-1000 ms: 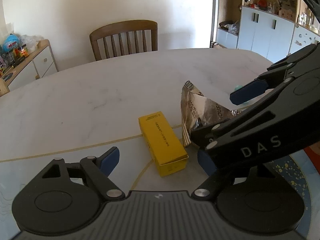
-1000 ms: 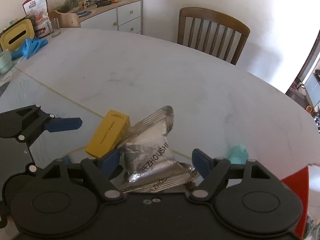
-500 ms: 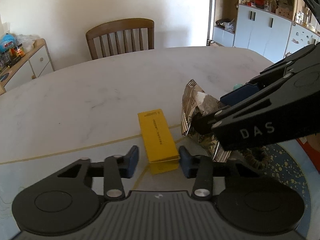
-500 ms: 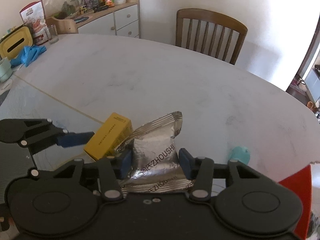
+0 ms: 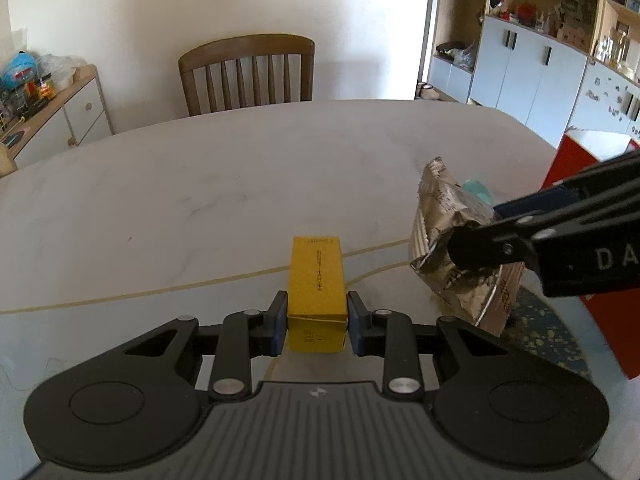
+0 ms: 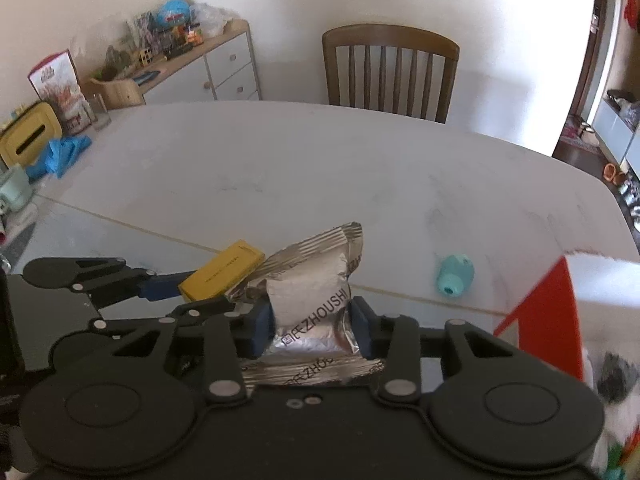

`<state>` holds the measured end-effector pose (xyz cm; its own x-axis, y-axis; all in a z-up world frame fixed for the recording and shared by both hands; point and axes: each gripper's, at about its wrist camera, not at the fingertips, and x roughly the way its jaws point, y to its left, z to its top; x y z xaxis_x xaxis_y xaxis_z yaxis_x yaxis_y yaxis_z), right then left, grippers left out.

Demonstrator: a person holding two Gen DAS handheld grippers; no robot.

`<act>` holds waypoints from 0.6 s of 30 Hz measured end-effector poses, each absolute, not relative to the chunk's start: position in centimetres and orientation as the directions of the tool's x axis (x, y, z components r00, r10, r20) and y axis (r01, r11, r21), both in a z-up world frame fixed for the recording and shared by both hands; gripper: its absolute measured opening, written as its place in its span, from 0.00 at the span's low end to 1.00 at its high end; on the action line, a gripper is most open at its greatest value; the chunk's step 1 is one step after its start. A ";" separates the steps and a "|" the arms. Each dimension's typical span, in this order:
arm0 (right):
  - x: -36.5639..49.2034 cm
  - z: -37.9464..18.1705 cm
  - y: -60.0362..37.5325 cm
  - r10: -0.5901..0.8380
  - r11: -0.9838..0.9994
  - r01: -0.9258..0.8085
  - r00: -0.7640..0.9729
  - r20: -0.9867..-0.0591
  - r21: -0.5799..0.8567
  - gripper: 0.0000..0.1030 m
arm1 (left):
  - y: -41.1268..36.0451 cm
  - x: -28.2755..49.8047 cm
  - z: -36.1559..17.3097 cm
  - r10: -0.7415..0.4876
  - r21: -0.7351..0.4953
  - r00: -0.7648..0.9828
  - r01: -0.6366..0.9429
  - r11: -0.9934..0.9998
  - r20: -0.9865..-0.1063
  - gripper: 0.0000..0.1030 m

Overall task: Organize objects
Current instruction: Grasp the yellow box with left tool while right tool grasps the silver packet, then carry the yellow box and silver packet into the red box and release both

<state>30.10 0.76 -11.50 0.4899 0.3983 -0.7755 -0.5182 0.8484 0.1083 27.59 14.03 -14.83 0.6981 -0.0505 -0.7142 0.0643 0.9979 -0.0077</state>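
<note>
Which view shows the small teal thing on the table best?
Right wrist view: the teal object lies fully visible on the table, right of the silver pouch. In the left wrist view only a sliver shows behind the pouch.

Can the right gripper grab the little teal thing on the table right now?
Probably not yet. The right gripper is shut on the silver pouch, so its jaws are full. The teal thing lies in the open on the table, with nothing blocking it.

Black left claw [image 5: 317, 322], blue pads, silver screws, ribbed grey housing, right claw [image 6: 311, 326] w/ white "DA" lettering
</note>
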 end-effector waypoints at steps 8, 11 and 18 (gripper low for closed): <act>27.5 -9.3 -1.6 0.417 0.865 -0.475 0.504 -0.756 0.161 0.38 | 13.4 25.3 -12.3 -0.078 -0.022 0.720 0.087 0.996 -0.690 0.28; 26.5 -8.5 -2.6 0.421 0.871 -0.458 0.510 -0.750 0.178 0.38 | 12.9 24.4 -11.4 -0.088 -0.024 0.728 0.097 0.995 -0.680 0.28; 23.7 -6.4 -4.8 0.421 0.875 -0.451 0.530 -0.736 0.175 0.38 | 11.4 22.2 -8.9 -0.115 -0.028 0.754 0.127 0.991 -0.647 0.28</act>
